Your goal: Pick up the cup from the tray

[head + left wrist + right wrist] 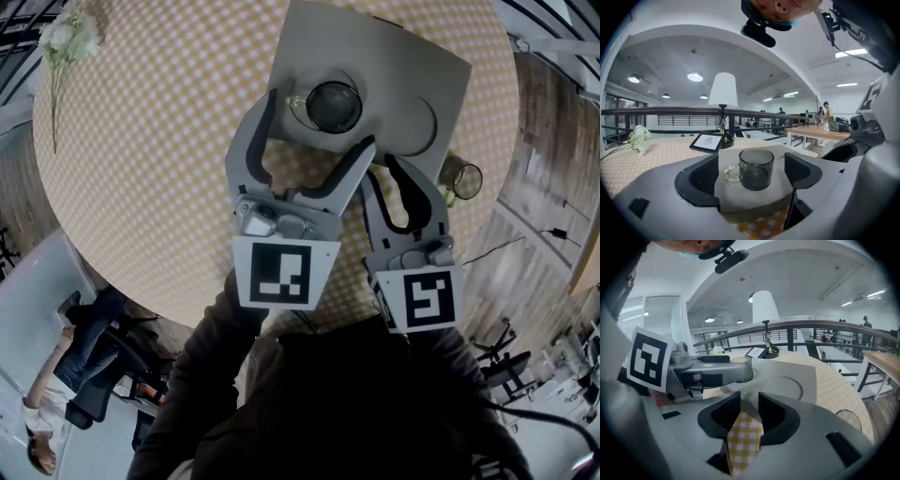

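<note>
A: Status pls. Where is the cup?
B: The cup stands upright on the tray, in the left one of the two round recesses as the head view shows them. Its handle points left in the left gripper view. The tray lies on the table w/ the checked cloth.
A: And the left gripper?
B: The left gripper is wide open, i.e. the jaws stand far apart. The cup is between them, a bit ahead of the pads, w/ free space on both sides. No pad touches the glass, so it has hold of nothing.
A: Right gripper?
B: The right gripper is just beside the left one, near the tray's front edge. Its jaws leave only a narrow gap, and in that gap I see only the cloth below. It holds nothing.
A: How far are we, IMO?
B: The approach is nearly done, the grasp not yet. The cup's base sits on the tray. Left to do: go fwd a little, close on the cup body, lift. I judge approx. one third done.
A: Any risk?
B: The handle is on the side of one pad, so that jaw could press on it instead of the wall.
</note>
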`<state>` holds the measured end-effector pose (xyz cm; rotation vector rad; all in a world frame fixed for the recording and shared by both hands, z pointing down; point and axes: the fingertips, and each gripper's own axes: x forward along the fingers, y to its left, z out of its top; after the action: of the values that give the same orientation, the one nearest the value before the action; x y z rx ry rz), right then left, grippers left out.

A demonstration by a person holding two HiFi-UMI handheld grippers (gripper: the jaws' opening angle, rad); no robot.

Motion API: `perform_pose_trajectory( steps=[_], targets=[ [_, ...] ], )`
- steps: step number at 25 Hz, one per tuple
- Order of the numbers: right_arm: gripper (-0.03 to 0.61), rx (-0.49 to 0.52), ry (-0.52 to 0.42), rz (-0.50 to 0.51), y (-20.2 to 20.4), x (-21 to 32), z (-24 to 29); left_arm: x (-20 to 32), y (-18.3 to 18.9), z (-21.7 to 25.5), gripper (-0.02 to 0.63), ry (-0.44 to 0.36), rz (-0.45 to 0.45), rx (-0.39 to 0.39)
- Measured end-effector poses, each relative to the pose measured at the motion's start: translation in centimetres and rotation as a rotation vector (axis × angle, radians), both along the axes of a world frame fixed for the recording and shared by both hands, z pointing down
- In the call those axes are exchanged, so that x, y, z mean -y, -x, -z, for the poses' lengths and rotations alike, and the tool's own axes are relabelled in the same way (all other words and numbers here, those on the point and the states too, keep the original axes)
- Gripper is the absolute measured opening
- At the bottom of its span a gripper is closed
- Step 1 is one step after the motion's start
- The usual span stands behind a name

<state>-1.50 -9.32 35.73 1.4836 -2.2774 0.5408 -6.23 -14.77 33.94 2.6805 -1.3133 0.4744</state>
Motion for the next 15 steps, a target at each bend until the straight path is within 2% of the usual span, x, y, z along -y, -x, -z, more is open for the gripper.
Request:
perform_pose_trajectory(
  steps=[6,13,15],
  targets=[
    [0.104,0.025,0.015,-0.012,-0.7,-0.3,0.1,0.7,-0.8,-0.9,0.431,-0.021,0.032,0.116],
    [0.104,0.024,0.03,-0.015,-1.0,-0.6,0.1,1.2,-1.2,-1.2,0.43,-0.035,0.071,0.2],
    [0.103,0.022,0.032,-0.015,-1.1,-0.6,0.0,1.2,-1.0,-1.1,0.412,-0.044,0.073,0.212]
  ],
)
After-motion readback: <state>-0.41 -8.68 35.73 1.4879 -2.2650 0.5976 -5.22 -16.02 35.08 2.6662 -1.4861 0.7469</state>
